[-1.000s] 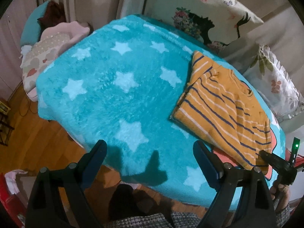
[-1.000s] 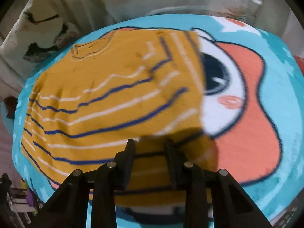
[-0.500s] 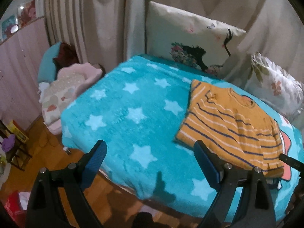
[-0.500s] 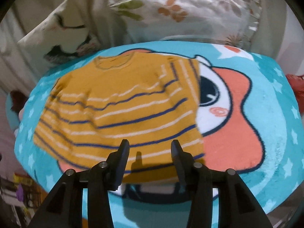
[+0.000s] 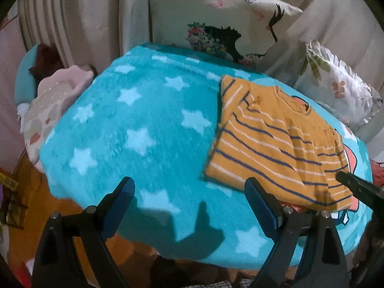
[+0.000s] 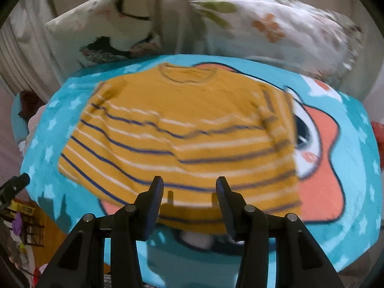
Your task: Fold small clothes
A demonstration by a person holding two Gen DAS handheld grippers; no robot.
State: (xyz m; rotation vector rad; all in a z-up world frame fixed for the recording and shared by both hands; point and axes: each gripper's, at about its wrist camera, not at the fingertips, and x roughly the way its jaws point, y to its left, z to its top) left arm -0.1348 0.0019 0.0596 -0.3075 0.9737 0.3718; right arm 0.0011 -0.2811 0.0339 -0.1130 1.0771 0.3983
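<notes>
Striped shirt [image 6: 182,129] lies flat on the teal star blanket [image 5: 144,132], collar at 12 o'clock, hem at 6, in the right wrist view. Right gripper [image 6: 189,192] hangs above the hem, jaws partly apart, nothing between them. Left gripper [image 5: 189,196] is spread wide and empty over bare blanket at the shirt's 9 o'clock.

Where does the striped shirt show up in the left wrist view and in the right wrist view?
Left wrist: the shirt lies right of centre on the blanket, collar toward the pillows.
Right wrist: the shirt fills the middle, just beyond the right tongs.
Shared landmark: the silhouette pillow, behind the shirt in both.
</notes>
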